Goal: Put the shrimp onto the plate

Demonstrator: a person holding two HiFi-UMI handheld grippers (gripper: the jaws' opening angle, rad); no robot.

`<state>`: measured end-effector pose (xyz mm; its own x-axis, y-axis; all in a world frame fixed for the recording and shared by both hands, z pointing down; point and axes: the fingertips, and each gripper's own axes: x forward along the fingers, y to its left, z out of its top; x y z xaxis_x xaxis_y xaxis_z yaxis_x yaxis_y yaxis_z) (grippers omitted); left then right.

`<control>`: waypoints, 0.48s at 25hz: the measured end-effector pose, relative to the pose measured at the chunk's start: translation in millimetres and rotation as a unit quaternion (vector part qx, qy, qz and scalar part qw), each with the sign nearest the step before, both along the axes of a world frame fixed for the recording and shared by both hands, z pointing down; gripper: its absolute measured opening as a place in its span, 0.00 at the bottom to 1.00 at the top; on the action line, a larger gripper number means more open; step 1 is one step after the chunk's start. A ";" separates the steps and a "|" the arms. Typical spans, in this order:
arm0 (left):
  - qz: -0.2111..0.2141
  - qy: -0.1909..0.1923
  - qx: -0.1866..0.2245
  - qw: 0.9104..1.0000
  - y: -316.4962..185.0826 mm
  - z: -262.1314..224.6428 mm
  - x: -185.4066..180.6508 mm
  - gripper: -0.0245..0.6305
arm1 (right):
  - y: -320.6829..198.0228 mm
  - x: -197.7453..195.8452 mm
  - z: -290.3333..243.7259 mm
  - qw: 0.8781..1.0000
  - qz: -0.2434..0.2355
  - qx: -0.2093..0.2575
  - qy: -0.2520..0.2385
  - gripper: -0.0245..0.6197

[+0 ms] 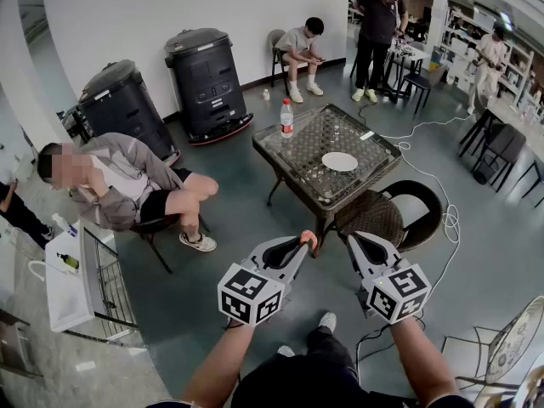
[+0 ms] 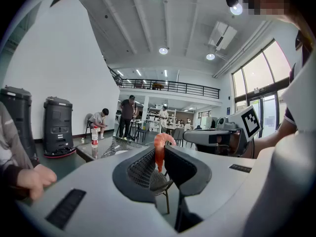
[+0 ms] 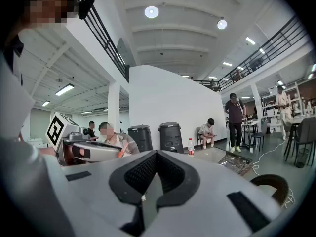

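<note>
A large hall with a grey floor is being shown in the head view, where a glass-topped table is standing ahead with a white plate and a water bottle on it. Both bare forearms are being stretched forward from the bottom edge, and the left gripper and right gripper are being held side by side over the floor, aimed at the table but well short of it. The orange shrimp is being pinched at the left jaw tips.

In the left gripper view, the jaws are being pressed onto the shrimp from both sides. Its long axis is being kept upright, and the curled upper end (poking out above the jaws) is being hooked over to the right.

In the right gripper view, the jaws are being held together with nothing between them.
</note>
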<state>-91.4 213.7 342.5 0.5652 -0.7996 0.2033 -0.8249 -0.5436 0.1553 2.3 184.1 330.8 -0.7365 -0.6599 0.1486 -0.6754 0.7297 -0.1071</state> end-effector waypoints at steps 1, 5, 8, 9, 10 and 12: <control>0.001 0.000 0.000 1.000 -1.3 -0.5 0.3 0.14 | -1.6 0.0 -0.2 1.000 0.000 -0.001 -0.002 0.05; 0.003 0.000 0.000 1.000 -5.8 -0.7 3.4 0.14 | -6.2 1.7 0.5 1.000 0.000 -0.004 -0.005 0.05; 0.004 -0.001 -0.001 1.000 -10.3 1.1 7.1 0.14 | -10.3 4.2 1.9 1.000 -0.002 -0.004 -0.005 0.05; 0.004 -0.001 -0.001 1.000 -12.1 1.4 7.8 0.14 | -12.2 4.7 2.0 1.000 -0.003 -0.003 -0.004 0.05; 0.004 -0.001 -0.001 1.000 -13.8 1.4 8.3 0.14 | -14.1 5.3 1.9 1.000 -0.004 -0.003 -0.004 0.05; 0.004 -0.001 -0.001 1.000 -17.1 1.4 9.3 0.14 | -18.1 6.7 1.6 1.000 -0.005 -0.003 -0.005 0.05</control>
<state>-82.1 196.6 343.9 0.5711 -0.7946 0.2060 -0.8208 -0.5500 0.1541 9.1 166.1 332.4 -0.7446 -0.6514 0.1457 -0.6669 0.7358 -0.1181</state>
